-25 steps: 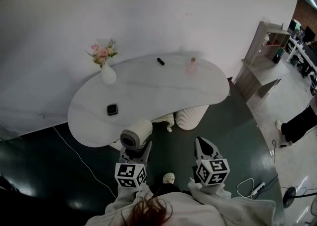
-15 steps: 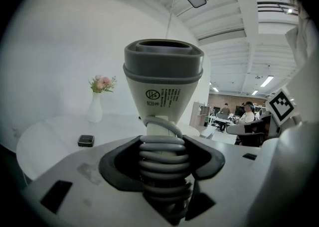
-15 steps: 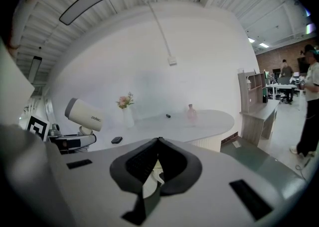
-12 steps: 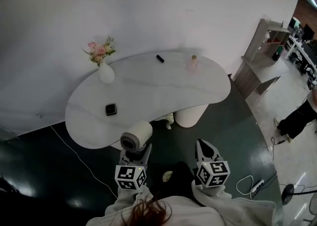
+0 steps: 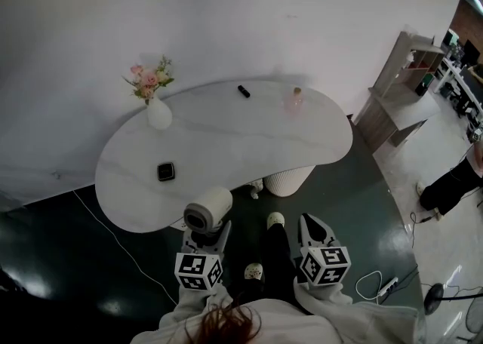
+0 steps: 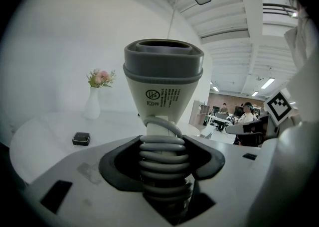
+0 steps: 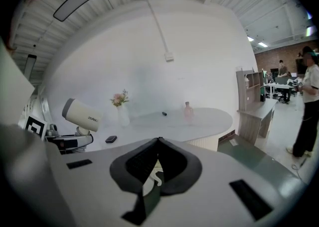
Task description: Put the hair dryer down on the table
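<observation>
In the head view a white hair dryer (image 5: 207, 211) hangs just off the near edge of the white kidney-shaped table (image 5: 226, 146), its grey nozzle facing up. My left gripper (image 5: 205, 234) is shut on its handle. The left gripper view shows the dryer's head (image 6: 163, 81) standing upright above the jaws, which clamp the handle wrapped in coiled grey cord (image 6: 162, 159). My right gripper (image 5: 312, 228) hovers over the dark floor to the right, its jaw tips meeting with nothing held (image 7: 158, 140). From the right gripper view the dryer (image 7: 81, 115) sits at the left.
On the table stand a white vase of pink flowers (image 5: 158, 111), a small black square object (image 5: 166, 171), a black marker (image 5: 244, 91) and a pink bottle (image 5: 295, 97). A wooden shelf unit (image 5: 404, 71) is at the right. White-shoed feet (image 5: 275, 219) are between the grippers.
The person has stepped forward: a dark-trousered leg and white shoe now show between the grippers. Both grippers keep their places in the view, the dryer still held.
</observation>
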`<act>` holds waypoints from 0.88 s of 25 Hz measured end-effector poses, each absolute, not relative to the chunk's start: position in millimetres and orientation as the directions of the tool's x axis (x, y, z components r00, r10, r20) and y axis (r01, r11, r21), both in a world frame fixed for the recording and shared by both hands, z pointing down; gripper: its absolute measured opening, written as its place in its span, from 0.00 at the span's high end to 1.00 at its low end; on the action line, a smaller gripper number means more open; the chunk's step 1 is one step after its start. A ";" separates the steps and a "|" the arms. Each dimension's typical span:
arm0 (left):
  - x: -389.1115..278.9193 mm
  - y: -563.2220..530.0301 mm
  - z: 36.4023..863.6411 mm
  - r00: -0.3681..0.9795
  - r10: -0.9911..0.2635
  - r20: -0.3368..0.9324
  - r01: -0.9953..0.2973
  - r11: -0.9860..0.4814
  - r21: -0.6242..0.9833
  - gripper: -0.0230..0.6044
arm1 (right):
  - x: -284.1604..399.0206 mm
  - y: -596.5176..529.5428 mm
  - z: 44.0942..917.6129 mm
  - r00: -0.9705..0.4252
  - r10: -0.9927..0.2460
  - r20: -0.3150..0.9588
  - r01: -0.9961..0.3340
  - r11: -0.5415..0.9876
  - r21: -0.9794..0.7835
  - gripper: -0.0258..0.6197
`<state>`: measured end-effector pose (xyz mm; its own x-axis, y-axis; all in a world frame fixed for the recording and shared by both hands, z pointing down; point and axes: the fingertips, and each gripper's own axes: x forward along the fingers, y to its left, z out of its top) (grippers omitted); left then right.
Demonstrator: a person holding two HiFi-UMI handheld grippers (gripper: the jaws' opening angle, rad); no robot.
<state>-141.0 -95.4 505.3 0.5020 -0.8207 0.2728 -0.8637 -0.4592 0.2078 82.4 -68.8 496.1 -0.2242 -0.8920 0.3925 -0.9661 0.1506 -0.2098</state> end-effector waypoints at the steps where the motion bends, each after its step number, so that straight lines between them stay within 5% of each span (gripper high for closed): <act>1: -139.0 -100.3 506.0 0.501 -0.821 0.274 -0.864 -0.458 0.209 0.58 | 84.3 -73.5 496.4 -0.225 -0.892 0.393 -0.966 0.151 -0.211 0.88; 22: -82.7 -271.9 489.8 0.465 -0.844 0.266 -0.884 -0.427 0.189 0.58 | 142.7 -255.9 482.4 -0.267 -0.884 0.384 -0.957 0.196 -0.215 0.88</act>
